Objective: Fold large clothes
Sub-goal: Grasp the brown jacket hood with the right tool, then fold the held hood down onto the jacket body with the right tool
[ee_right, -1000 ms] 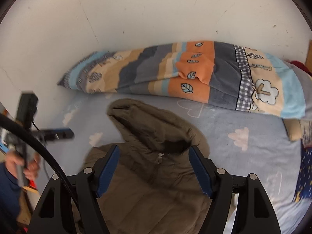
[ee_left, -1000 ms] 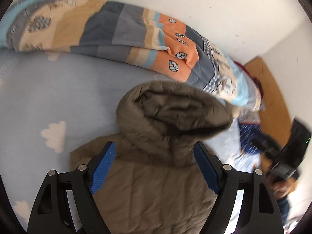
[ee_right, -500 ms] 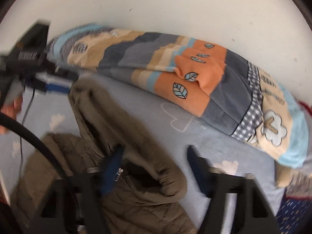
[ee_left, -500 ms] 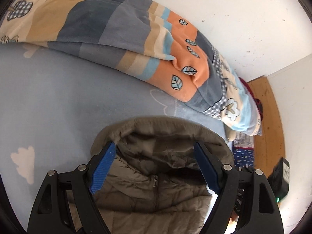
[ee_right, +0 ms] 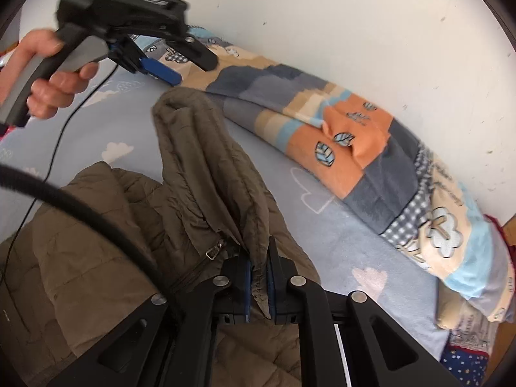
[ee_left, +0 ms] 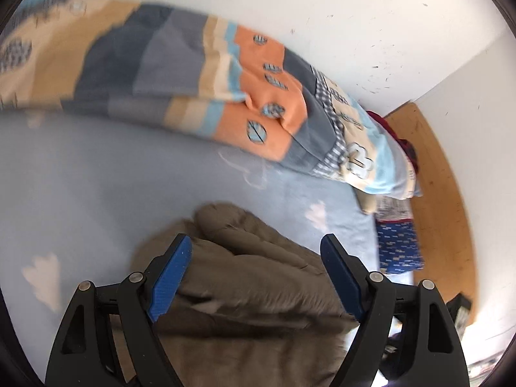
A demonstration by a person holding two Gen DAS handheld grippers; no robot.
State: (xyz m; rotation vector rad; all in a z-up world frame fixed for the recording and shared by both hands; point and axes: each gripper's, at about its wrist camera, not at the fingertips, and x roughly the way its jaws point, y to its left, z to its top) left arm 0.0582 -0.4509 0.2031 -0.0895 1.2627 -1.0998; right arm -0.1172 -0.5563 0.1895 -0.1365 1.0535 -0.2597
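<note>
An olive-brown padded hooded jacket (ee_right: 96, 245) lies on the light blue bed sheet (ee_right: 322, 225). My right gripper (ee_right: 258, 277) is shut on the edge of the jacket's hood (ee_right: 206, 161) and holds it pulled up in a ridge. My left gripper (ee_left: 256, 258) is open and empty, its blue pads above the jacket (ee_left: 251, 290). It also shows in the right wrist view (ee_right: 180, 67), held in a hand above the hood's far tip, not touching it.
A rolled quilt (ee_right: 354, 148) in orange, grey and beige lies along the white wall, also in the left wrist view (ee_left: 225, 96). A wooden board (ee_left: 432, 193) and folded blue fabric (ee_left: 398, 248) sit at the bed's right end. A black cable (ee_right: 58, 148) crosses the sheet.
My right gripper has shut on the hood's edge and lifted it. My left gripper stays open and has moved up over the hood.
</note>
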